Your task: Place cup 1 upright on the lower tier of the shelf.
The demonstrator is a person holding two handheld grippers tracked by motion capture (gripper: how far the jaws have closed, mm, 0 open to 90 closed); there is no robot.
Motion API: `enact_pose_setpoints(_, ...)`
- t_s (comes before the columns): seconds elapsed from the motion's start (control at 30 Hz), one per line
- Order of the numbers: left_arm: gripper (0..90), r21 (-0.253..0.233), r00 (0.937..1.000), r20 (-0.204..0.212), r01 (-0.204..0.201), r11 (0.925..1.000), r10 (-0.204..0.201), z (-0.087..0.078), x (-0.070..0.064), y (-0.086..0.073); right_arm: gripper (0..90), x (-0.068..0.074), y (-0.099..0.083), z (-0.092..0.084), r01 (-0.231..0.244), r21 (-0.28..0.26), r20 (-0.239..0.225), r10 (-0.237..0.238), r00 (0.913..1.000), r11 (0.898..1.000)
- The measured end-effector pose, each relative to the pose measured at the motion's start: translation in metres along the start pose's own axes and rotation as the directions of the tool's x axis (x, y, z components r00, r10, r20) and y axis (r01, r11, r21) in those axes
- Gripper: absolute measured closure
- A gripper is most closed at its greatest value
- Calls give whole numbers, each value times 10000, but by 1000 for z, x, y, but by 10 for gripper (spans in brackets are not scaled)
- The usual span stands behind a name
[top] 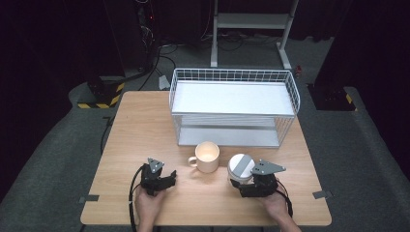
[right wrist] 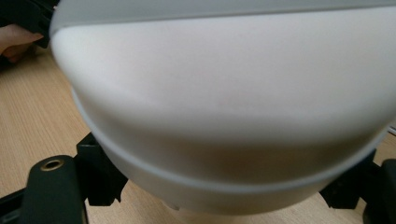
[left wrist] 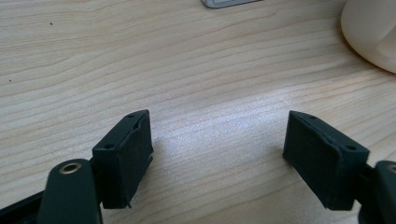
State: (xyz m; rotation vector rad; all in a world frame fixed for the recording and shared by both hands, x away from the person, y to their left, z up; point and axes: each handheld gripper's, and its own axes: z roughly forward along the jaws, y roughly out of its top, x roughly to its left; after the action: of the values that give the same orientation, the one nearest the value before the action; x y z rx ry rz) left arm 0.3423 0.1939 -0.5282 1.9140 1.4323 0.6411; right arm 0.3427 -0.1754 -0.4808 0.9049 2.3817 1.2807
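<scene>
Right gripper [top: 240, 184] jaws clamp the white jar [top: 240, 167], lifted just right of the mug [top: 206, 157]. Left gripper [top: 170, 178], jaws open and empty, points at the mug, nearer it.

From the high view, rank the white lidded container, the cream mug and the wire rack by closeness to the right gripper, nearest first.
1. White lidded container: between the jaws of the right gripper.
2. Cream mug: to the container's left, toward the table's middle.
3. Wire rack: at the table's far side, behind both.
</scene>
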Motion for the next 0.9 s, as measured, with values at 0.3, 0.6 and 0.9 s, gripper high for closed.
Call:
enact_pose_setpoints(0.3, 237, 9, 10000, 3, 4, 10000, -4, 0, 0, 0, 187, -11, 6, 0, -231, -111, 162, 233, 9996, 9997)
enact_pose_setpoints(0.6, 236, 7, 10000, 1, -3, 10000, 3, 0, 0, 0, 187, -22, 11, 4, -297, -74, 395, 299, 9988, 9995)
enact_pose_setpoints(0.9, 236, 5, 10000, -1, 0, 10000, 0, 0, 0, 0, 187, -32, 16, 6, -537, -28, 517, 538, 9972, 9986)
